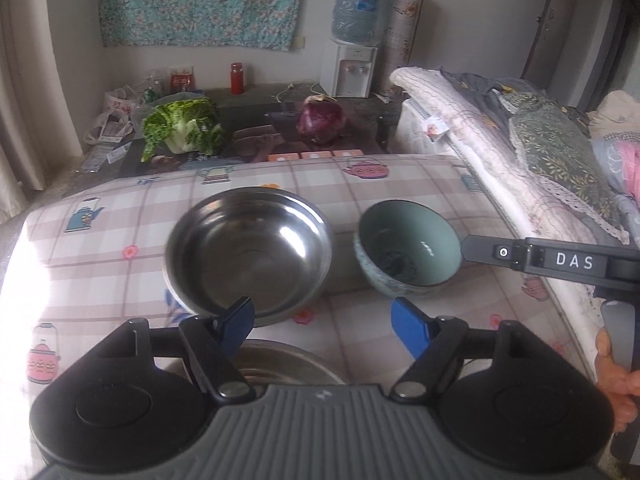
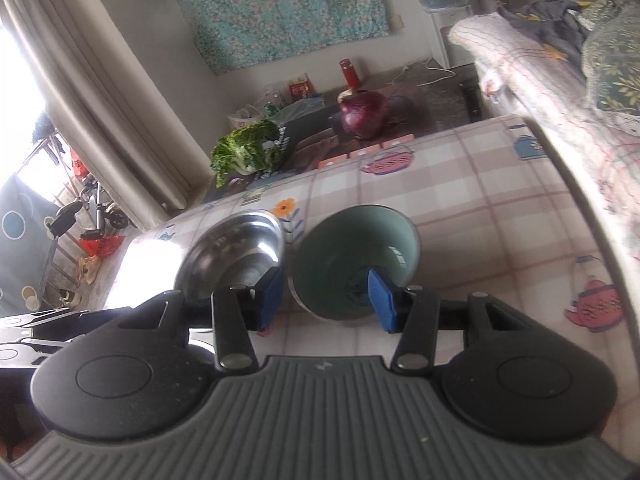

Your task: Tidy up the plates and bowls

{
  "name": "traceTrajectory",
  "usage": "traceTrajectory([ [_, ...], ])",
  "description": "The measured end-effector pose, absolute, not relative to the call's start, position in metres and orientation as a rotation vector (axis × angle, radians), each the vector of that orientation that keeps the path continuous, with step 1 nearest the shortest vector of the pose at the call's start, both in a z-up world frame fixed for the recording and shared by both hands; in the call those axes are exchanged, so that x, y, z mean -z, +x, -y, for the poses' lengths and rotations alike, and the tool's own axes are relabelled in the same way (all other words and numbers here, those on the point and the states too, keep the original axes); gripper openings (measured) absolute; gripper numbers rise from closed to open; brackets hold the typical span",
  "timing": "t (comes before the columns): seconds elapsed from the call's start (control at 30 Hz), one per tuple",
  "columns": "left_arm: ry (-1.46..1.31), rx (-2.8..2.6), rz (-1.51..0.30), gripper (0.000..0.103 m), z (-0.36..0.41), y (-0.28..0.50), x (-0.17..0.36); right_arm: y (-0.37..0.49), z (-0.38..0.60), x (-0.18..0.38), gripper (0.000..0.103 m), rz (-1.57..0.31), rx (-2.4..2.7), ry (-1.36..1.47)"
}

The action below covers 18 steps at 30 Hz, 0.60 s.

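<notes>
A steel bowl (image 1: 248, 252) (image 2: 236, 252) and a green ceramic bowl (image 1: 408, 248) (image 2: 356, 260) stand side by side, both upright and empty, on the checked tablecloth (image 1: 120, 248). My left gripper (image 1: 326, 326) is open just short of the steel bowl, with nothing between its blue pads. Below it shows the rim of another steel dish (image 1: 280, 360). My right gripper (image 2: 326, 299) is open in front of the green bowl, and its pads do not press on the bowl. One of its fingers (image 1: 488, 250) reaches in from the right beside the green bowl's rim.
A dark low table (image 1: 248, 100) beyond the cloth holds a leafy cabbage (image 1: 184, 128) and a purple cabbage (image 1: 322, 122). Folded bedding (image 1: 520, 140) borders the table on the right. A person's hand (image 1: 616, 380) holds the right gripper's handle.
</notes>
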State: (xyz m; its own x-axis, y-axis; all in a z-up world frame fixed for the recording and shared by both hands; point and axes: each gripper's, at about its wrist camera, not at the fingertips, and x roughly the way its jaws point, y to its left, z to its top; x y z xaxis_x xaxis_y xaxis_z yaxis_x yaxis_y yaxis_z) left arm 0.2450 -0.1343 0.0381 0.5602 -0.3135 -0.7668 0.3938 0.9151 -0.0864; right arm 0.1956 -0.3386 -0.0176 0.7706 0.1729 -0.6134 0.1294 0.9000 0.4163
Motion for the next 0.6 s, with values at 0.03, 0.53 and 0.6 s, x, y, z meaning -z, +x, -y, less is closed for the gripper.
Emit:
traceTrajectory([
  [0.03,0.102,0.423,-0.879,0.076,0.141,0.242,-0.037,0.191,0.345,0.019,0.047,-0.697,-0.015,0.463],
  [0.53,0.039,0.387,-0.855,0.064,0.201,0.266,-0.011,0.191,0.399,0.057,0.045,-0.735,0.039,0.521],
  [0.6,0.037,0.383,-0.858,0.059,0.207,0.273,-0.007,0.2,0.4,0.06,0.043,-0.737,0.035,0.524],
])
